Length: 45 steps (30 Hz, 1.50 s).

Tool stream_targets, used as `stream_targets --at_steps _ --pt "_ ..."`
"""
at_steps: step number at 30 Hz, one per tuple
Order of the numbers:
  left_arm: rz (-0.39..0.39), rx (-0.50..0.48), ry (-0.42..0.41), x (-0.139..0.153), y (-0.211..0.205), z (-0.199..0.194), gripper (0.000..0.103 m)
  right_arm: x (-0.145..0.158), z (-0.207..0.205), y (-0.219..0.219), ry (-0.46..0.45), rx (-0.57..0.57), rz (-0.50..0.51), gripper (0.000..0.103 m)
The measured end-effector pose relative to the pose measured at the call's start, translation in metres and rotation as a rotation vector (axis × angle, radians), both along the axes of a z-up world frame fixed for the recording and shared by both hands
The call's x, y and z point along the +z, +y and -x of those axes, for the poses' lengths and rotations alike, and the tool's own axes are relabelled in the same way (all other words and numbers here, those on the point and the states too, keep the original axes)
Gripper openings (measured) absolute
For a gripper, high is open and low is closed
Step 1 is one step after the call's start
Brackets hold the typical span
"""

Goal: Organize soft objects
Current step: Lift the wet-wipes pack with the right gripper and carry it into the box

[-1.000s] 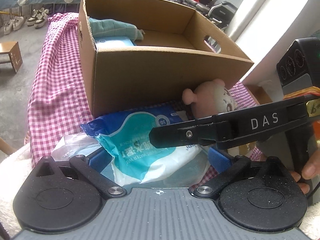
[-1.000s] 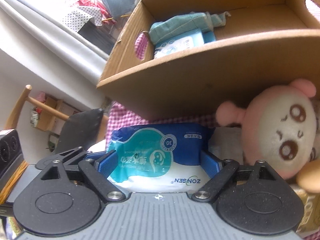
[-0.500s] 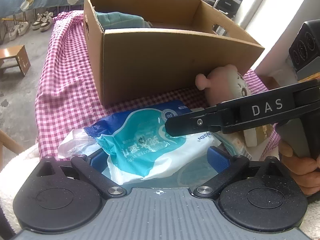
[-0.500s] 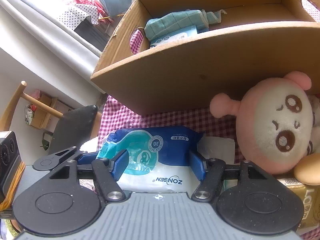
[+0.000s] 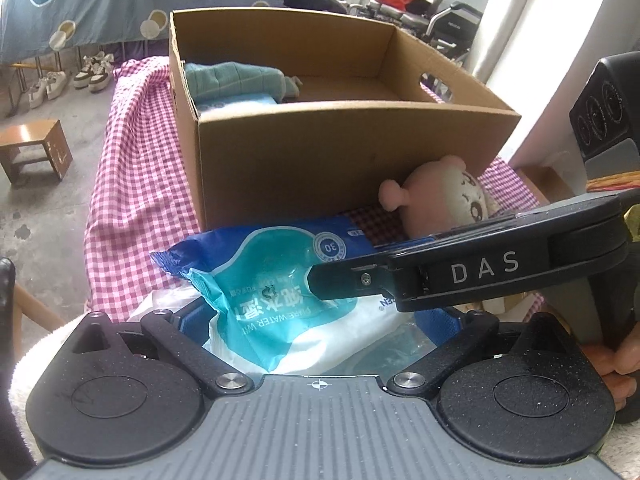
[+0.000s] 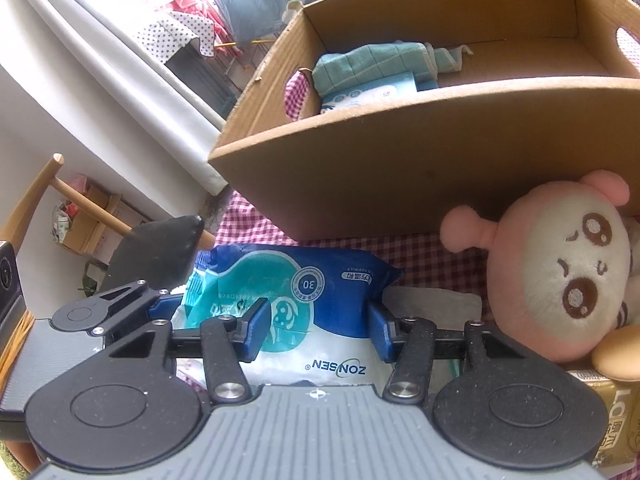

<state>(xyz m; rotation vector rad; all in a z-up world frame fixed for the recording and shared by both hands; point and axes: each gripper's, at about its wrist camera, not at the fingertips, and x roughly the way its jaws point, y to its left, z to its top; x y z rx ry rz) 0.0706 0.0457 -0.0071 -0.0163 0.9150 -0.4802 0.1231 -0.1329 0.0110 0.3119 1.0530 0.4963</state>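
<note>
Here, the blue and white wet-wipes pack (image 6: 304, 312) is lying on the pink checked cloth (image 5: 132, 184) just in front of the near wall of the cardboard box (image 5: 344, 164), and both tools are working on it at once. The right gripper (image 6: 316, 330) has just been closing its jaws, and in the right wrist view its blue pads (image 6: 256, 330) are now sitting against the two sides of the pack, with the wrapper bulging between them, so it is grasping the pack. In the left wrist view the same tool is reaching in from the right, its black finger crossing over the top of the pack. The left gripper (image 5: 316, 322) is straddling the near end of the pack; its blue pads (image 5: 444, 320) are standing well apart on either side, and I cannot tell whether they are pressing the wrapper or only flanking it.

Inside the box, against its left wall, a teal cloth (image 5: 236, 78) is lying on top of a light blue packet (image 5: 236, 102); the rest of the box floor is showing bare cardboard. To the right of the pack, just in front of the box's near wall, a pink and cream plush toy (image 6: 556, 276) is leaning with its face turned toward the right camera. A gold carton (image 6: 618, 428) is sitting just below the toy. A person's fingers (image 5: 616, 364) are wrapping the right tool's handle.
</note>
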Motion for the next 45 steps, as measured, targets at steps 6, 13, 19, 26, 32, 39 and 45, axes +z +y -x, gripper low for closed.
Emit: stream_targets --at_steps 6,13,19,26,32,39,45 --pt "-0.018 0.021 -0.105 0.034 0.000 0.010 0.101 0.029 0.006 0.003 -0.086 0.017 -0.036 0.055" --pt "-0.018 0.051 -0.264 0.087 -0.004 0.002 0.101 0.087 -0.004 0.000 -0.243 0.052 -0.083 0.055" --pt "0.002 0.036 -0.335 0.112 -0.018 -0.030 0.101 0.122 -0.032 -0.015 -0.317 0.050 -0.091 0.055" --pt "0.010 0.005 -0.280 0.098 -0.037 -0.077 0.101 0.117 -0.086 -0.037 -0.242 0.040 -0.066 0.055" --pt "-0.005 -0.011 -0.116 0.059 -0.048 -0.119 0.101 0.076 -0.139 -0.055 -0.066 0.043 -0.055 0.055" --pt "-0.027 -0.011 0.098 0.025 -0.043 -0.142 0.101 0.018 -0.180 -0.062 0.192 0.103 -0.046 0.055" --pt "-0.042 -0.006 0.085 0.034 -0.032 -0.137 0.102 0.003 -0.196 -0.064 0.258 0.115 -0.032 0.056"
